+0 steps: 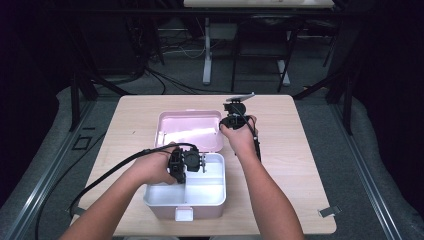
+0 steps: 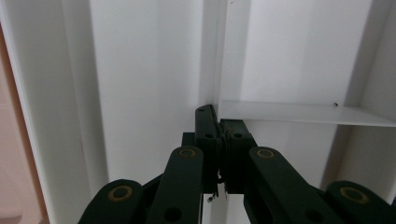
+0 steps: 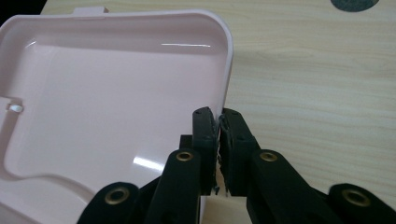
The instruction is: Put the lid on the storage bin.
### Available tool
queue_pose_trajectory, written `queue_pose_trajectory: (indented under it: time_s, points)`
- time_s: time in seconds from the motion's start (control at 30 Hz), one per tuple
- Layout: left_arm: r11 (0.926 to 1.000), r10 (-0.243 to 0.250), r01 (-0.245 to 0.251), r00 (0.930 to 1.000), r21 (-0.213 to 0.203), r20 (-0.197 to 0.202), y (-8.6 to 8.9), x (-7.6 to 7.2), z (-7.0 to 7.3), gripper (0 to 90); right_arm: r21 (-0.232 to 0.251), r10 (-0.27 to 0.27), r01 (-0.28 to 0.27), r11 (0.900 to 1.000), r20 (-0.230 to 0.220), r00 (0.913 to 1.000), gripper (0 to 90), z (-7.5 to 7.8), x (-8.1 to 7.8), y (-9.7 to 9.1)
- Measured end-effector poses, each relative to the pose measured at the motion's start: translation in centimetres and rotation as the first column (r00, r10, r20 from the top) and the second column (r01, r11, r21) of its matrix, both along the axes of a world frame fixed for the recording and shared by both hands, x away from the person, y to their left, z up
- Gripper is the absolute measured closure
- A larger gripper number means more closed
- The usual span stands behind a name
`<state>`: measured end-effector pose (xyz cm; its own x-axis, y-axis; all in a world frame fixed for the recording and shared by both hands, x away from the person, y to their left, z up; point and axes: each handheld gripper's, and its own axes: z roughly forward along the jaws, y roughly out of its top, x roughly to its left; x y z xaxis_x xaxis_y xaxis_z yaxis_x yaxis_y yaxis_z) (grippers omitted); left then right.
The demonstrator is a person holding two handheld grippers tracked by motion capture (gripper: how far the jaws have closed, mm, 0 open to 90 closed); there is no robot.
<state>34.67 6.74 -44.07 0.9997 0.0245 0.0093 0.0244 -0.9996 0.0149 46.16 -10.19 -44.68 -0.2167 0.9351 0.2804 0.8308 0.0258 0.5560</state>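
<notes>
Dark floor and cables ring a pale wooden table [image 1: 300,165], and at centre frame in the high view sits a pink box [image 1: 185,197] with its white tray [image 1: 205,192] exposed. Over at the left, the left gripper [image 1: 187,162] is down inside that tray, its fingers [image 2: 208,135] pressed together against the upright edge of a white divider [image 2: 303,113] (whether they pinch it, I cannot tell from the left gripper view). Moving right, the pink lid [image 1: 190,130] lies open and flat just behind the tray. At its right edge hovers the right gripper [image 1: 235,120], fingers [image 3: 205,130] closed, tips meeting at the lid's rim [image 3: 228,70], though an actual grip on the rim is unclear. Bare wood lies beyond it.
</notes>
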Motion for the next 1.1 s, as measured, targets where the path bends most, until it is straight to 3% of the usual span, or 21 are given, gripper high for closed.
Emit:
queue_pose_trajectory:
  time_s: [0.17,0.47,0.63,0.7,0.77,0.83,0.97,1.1]
  points:
    - [1.0000,-0.001,0.001,1.0000,0.000,0.000,0.0,0.0,0.0,87.2,-0.014,0.001,0.000,0.9999,0.025,0.9997,87.3,1.3,-0.6,0.1]
    - [1.0000,0.002,-0.002,1.0000,-0.003,0.005,0.0,-0.1,0.0,87.1,-0.006,0.014,-0.014,0.9999,0.122,0.9925,88.1,3.4,-2.7,-0.1]
    - [1.0000,0.003,-0.003,1.0000,-0.004,0.008,0.0,-0.1,0.0,87.1,-0.028,0.040,-0.034,0.9990,0.229,0.9725,88.1,4.0,-4.8,-0.1]
    - [1.0000,0.003,-0.003,1.0000,-0.004,0.009,0.0,-0.1,0.0,87.1,-0.006,0.041,-0.041,0.9992,0.263,0.9639,88.2,4.0,-5.3,-0.3]
    - [1.0000,0.003,-0.003,0.9999,-0.002,0.014,0.0,-0.2,0.0,87.0,0.001,0.052,-0.054,0.9985,0.265,0.9628,88.2,4.2,-5.7,-0.5]
    - [1.0000,0.004,-0.004,0.9998,-0.001,0.020,0.1,-0.3,0.0,87.0,-0.010,0.045,-0.044,0.9990,0.289,0.9563,88.2,4.2,-6.0,-0.3]
    - [0.9998,0.005,-0.004,0.9992,-0.021,0.040,0.3,-0.4,0.0,86.4,-0.016,0.044,-0.041,0.9990,0.288,0.9568,88.2,4.4,-6.2,-0.4]
    - [0.9981,0.042,-0.039,0.9980,-0.047,0.047,0.8,-0.4,0.1,81.9,-0.010,0.049,-0.048,0.9988,0.288,0.9565,88.2,4.4,-6.3,-0.4]
